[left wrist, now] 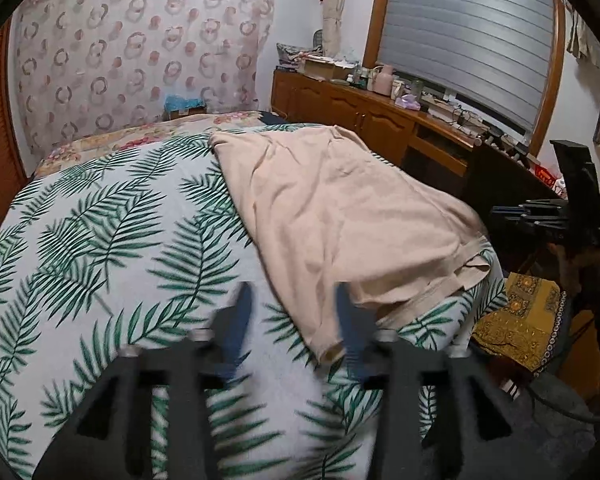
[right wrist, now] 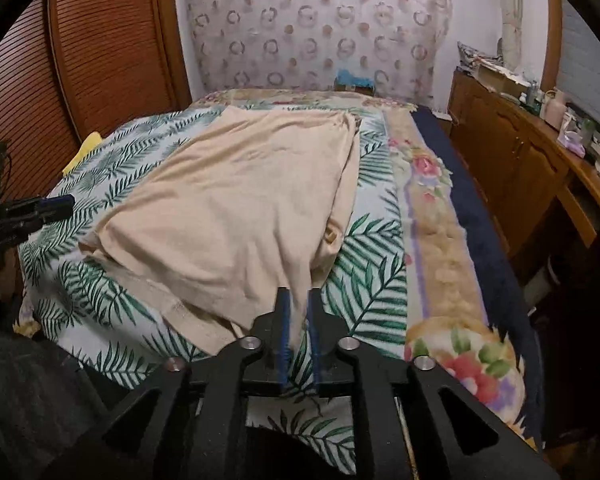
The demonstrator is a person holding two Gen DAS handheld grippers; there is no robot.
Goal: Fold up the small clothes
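Here the left tool [left wrist: 292,300] gapes empty beside the beige garment's [right wrist: 236,200] near edge, right tool [right wrist: 298,300] narrowly parted around its corner.

A bed [right wrist: 384,216] carries a palm-leaf sheet [right wrist: 112,292]. A beige garment [right wrist: 236,208] lies spread across the sheet's middle. A floral blanket [right wrist: 432,240] runs along at three o'clock; something yellow [right wrist: 85,150] sits at ten o'clock.

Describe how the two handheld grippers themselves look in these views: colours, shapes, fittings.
Both match. The left gripper and right gripper have matte black angular bodies with cut-out openings, silver round bolt heads at the linkage joints, and two narrow flat fingers faced with blue pads. No markings are legible, and no sleeve shows clearly.
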